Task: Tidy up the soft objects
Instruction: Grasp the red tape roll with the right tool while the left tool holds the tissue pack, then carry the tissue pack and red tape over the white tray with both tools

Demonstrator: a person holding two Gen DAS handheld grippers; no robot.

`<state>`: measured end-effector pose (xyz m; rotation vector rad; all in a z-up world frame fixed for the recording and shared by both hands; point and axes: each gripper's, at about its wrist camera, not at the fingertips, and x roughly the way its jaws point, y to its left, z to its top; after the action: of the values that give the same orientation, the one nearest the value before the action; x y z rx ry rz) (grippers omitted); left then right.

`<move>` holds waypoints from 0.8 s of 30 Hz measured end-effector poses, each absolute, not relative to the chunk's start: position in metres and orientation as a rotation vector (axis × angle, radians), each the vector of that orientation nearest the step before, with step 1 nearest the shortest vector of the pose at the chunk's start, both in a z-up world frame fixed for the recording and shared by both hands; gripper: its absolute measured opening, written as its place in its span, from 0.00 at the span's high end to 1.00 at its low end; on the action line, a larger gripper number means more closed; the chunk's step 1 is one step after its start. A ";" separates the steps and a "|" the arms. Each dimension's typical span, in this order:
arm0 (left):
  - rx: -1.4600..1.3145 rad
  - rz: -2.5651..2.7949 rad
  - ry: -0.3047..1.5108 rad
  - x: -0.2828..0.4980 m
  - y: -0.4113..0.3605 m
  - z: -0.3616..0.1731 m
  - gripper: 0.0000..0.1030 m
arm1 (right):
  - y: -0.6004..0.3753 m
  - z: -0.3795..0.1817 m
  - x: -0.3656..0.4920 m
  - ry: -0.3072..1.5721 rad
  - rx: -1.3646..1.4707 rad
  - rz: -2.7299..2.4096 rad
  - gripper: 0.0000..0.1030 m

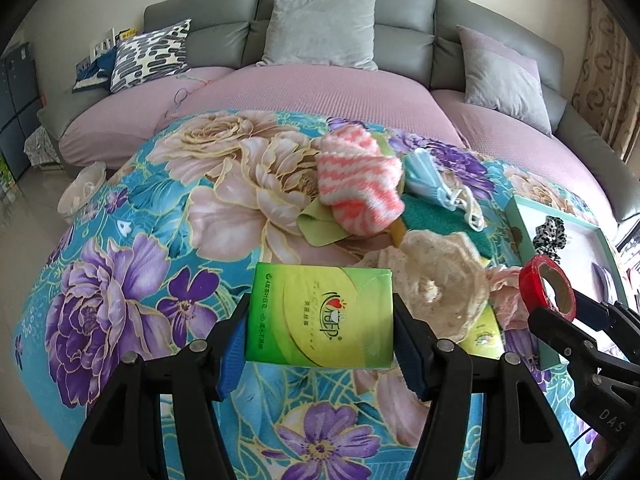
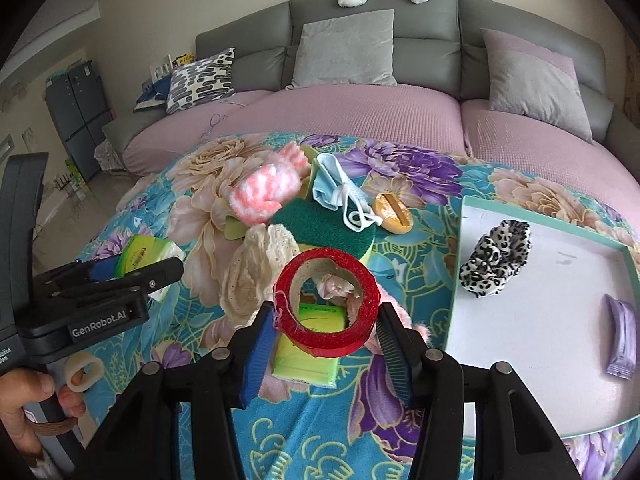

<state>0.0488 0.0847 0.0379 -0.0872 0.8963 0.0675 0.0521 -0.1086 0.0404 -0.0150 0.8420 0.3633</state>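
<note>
My left gripper [image 1: 320,320] is shut on a green tissue pack [image 1: 320,314], held above the floral blanket; it also shows in the right wrist view [image 2: 138,258]. My right gripper [image 2: 326,322] is shut on a red tape roll [image 2: 326,308], seen from the left wrist view too [image 1: 546,286]. A pile lies behind them: a pink-white fuzzy sock [image 1: 358,182], a cream lace cloth [image 1: 434,276], a green scrub sponge [image 2: 324,226], a blue face mask [image 2: 330,188]. A second green tissue pack [image 2: 310,354] lies under the tape roll.
A teal-rimmed white tray [image 2: 458,264] at the right holds a leopard scrunchie [image 2: 496,258] and a purple packet [image 2: 622,336]. An orange oval object [image 2: 394,208] lies by the mask. A grey sofa [image 1: 408,12] with cushions stands behind. The blanket [image 1: 132,248] drops off at left.
</note>
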 end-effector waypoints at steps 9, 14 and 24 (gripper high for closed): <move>-0.037 0.009 0.842 0.049 0.049 0.058 0.37 | -0.142 0.054 0.045 0.805 0.036 0.311 0.48; 0.001 -0.039 0.803 0.054 0.014 0.071 0.37 | -0.177 0.063 0.041 0.779 0.076 0.241 0.48; 0.094 -0.221 0.765 0.061 -0.077 0.076 0.37 | -0.276 0.057 0.031 0.790 0.160 -0.024 0.48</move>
<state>0.0606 -0.0768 0.0760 0.0937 0.7649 -0.2210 0.0310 -0.2756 0.0566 0.1602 0.7896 -0.0239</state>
